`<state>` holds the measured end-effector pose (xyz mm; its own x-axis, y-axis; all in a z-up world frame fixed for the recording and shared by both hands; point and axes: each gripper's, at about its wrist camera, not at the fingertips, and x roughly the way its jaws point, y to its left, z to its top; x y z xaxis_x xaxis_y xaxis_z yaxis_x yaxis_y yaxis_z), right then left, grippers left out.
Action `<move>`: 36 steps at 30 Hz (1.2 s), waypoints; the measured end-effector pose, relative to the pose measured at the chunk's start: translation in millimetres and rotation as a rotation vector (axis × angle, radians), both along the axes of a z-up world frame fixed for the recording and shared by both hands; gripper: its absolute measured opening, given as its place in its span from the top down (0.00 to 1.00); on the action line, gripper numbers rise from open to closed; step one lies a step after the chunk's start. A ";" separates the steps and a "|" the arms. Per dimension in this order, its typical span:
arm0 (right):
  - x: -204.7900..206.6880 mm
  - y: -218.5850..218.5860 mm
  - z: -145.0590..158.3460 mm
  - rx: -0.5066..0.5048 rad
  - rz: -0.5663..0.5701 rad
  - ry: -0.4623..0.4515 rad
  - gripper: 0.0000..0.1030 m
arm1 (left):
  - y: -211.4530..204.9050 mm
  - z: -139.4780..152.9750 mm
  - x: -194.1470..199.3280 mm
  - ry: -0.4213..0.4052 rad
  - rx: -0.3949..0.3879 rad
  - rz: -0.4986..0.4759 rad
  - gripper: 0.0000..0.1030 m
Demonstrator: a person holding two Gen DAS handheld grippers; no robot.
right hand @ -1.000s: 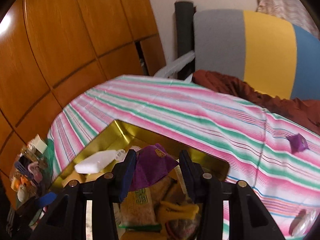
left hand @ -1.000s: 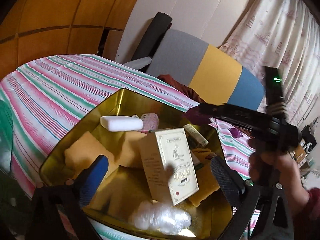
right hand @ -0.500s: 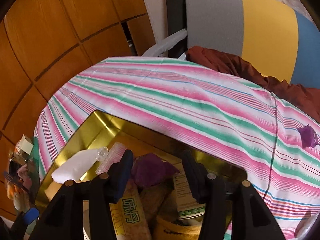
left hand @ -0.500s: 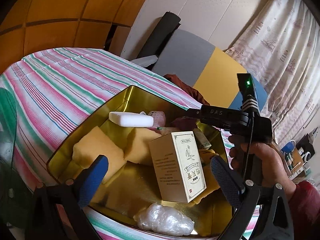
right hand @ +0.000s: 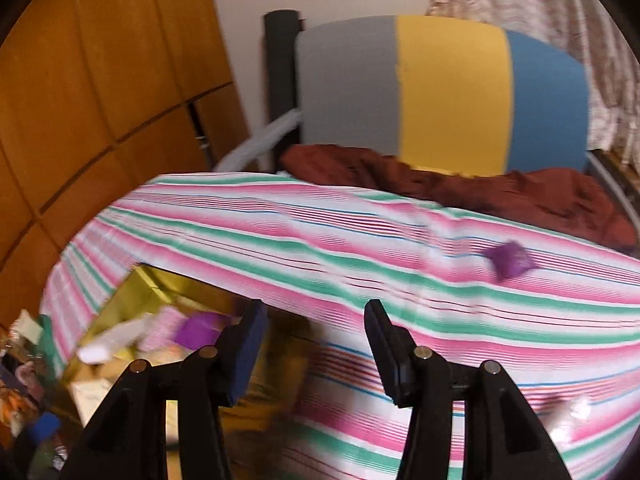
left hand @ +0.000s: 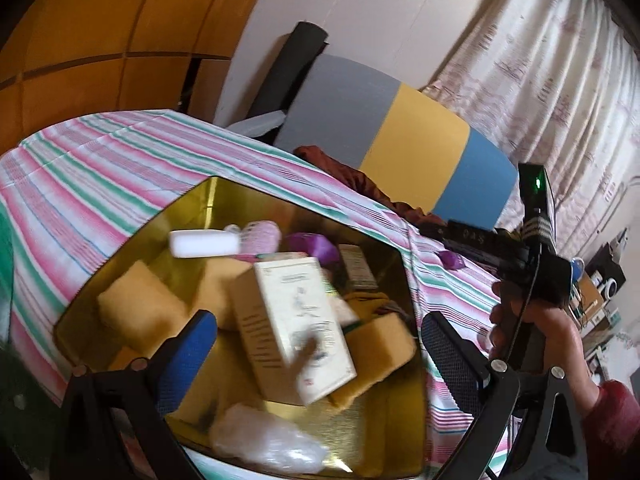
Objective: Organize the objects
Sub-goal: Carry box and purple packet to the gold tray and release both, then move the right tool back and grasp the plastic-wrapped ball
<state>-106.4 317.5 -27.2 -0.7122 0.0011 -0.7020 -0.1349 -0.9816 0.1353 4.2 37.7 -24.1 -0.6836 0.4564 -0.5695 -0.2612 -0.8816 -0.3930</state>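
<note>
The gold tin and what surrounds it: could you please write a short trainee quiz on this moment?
1. True or false: the right gripper holds something between its jaws.
2. Which lies on the striped tablecloth outside the gold tin? A) a purple packet B) a white bottle C) a yellow sponge
3. Fill in: the cream box inside the tin stands ____ (upright or tilted).

Key
1. False: the jaws are apart with nothing between them.
2. A: the purple packet sits on the cloth; the white bottle and yellow sponge are in the tin.
3. Tilted.
</note>
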 end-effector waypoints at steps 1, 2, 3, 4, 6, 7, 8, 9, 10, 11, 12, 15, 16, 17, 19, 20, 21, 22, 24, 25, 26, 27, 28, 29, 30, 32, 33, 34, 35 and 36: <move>6.9 10.4 -0.7 0.033 -0.039 -0.010 0.50 | 4.4 1.4 0.7 0.002 -0.004 -0.007 0.00; 12.4 18.1 -1.0 0.068 -0.074 -0.018 0.50 | 9.2 2.9 1.3 0.003 -0.008 -0.016 0.00; 19.7 26.3 -1.2 0.117 -0.120 -0.029 0.50 | 15.9 5.2 2.8 0.009 -0.009 -0.028 0.00; 29.5 38.3 -2.1 0.168 -0.185 -0.046 0.50 | 19.9 6.5 3.5 0.013 -0.010 -0.037 0.00; 45.2 56.9 -3.9 0.198 -0.273 -0.067 0.50 | 31.2 8.7 5.2 0.017 -0.012 -0.060 0.00; 51.9 65.0 -5.1 0.201 -0.309 -0.076 0.50 | 35.2 8.9 5.5 0.017 -0.013 -0.070 0.00; 61.8 76.8 -6.9 0.202 -0.359 -0.088 0.50 | 40.7 9.4 6.0 0.015 -0.013 -0.082 0.00; 69.1 85.6 -8.7 0.203 -0.398 -0.099 0.50 | 46.7 9.5 7.3 0.011 -0.013 -0.097 0.00; 76.9 95.1 -11.3 0.205 -0.437 -0.113 0.50 | 51.3 9.7 7.9 0.007 -0.013 -0.107 0.00; 82.8 103.8 -14.1 0.209 -0.475 -0.130 0.50 | 56.3 10.2 9.0 0.005 -0.012 -0.119 0.00; 87.6 112.3 -16.9 0.210 -0.499 -0.142 0.50 | 62.3 11.1 9.6 0.005 -0.012 -0.130 0.00; 100.7 133.1 -29.7 0.179 -0.582 -0.191 0.50 | 74.1 14.1 13.0 0.010 -0.020 -0.157 0.00; 104.5 139.3 -36.5 0.143 -0.594 -0.209 0.50 | 77.1 15.1 14.1 0.013 -0.024 -0.161 0.00; 107.3 142.9 -42.0 0.111 -0.595 -0.221 0.50 | 79.8 16.3 14.6 0.015 -0.027 -0.166 0.00; 109.5 150.1 -54.9 0.024 -0.581 -0.231 0.50 | 84.6 17.8 14.8 0.015 -0.036 -0.175 0.00; 112.3 151.8 -59.7 -0.013 -0.564 -0.215 0.50 | 87.0 18.7 14.7 0.016 -0.041 -0.178 0.00; 110.3 151.6 -62.8 -0.034 -0.551 -0.205 0.50 | 90.1 20.0 13.5 0.018 -0.049 -0.182 0.00; 107.0 151.3 -66.1 -0.033 -0.541 -0.210 0.54 | 92.0 20.7 12.1 0.018 -0.055 -0.184 0.00; 101.8 150.2 -69.4 -0.047 -0.525 -0.217 0.62 | 96.1 22.0 9.9 0.019 -0.063 -0.188 0.00; 99.4 151.2 -72.4 -0.070 -0.516 -0.221 0.66 | 97.5 22.3 8.2 0.020 -0.066 -0.190 0.00; 99.0 151.6 -74.1 -0.078 -0.513 -0.222 0.68 | 100.5 22.9 6.5 0.019 -0.069 -0.193 0.00; 95.8 151.8 -76.9 -0.080 -0.504 -0.221 0.69 | 102.6 23.4 5.9 0.018 -0.072 -0.194 0.00; 94.3 151.3 -77.2 -0.076 -0.497 -0.217 0.69 | 104.8 23.2 3.7 0.015 -0.074 -0.197 0.00; 92.2 150.0 -76.8 -0.064 -0.484 -0.210 0.69 | 107.2 22.9 1.7 0.013 -0.076 -0.201 0.00; 91.1 150.2 -75.9 -0.056 -0.479 -0.206 0.69 | 110.5 22.5 -0.4 0.011 -0.080 -0.205 0.00; 85.4 150.0 -73.8 -0.032 -0.461 -0.196 0.69 | 117.3 22.2 -2.9 0.007 -0.088 -0.212 0.00; 82.8 150.7 -72.4 -0.023 -0.453 -0.186 0.69 | 121.7 21.6 -4.6 0.004 -0.089 -0.218 0.00; 81.0 150.7 -69.2 -0.009 -0.446 -0.173 0.69 | 125.3 21.6 -6.2 0.002 -0.092 -0.224 0.00; 78.4 151.1 -67.3 0.005 -0.441 -0.165 0.69 | 130.7 21.3 -8.6 -0.003 -0.097 -0.230 0.00; 75.8 151.6 -65.1 0.022 -0.435 -0.157 0.69 | 136.4 21.7 -10.7 -0.007 -0.101 -0.236 0.00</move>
<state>-30.6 469.1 -92.3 -0.5272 0.2925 -0.7978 -0.5521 -0.8316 0.0599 -6.5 174.1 -2.3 -0.5605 0.5439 -0.6246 -0.4621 -0.8312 -0.3091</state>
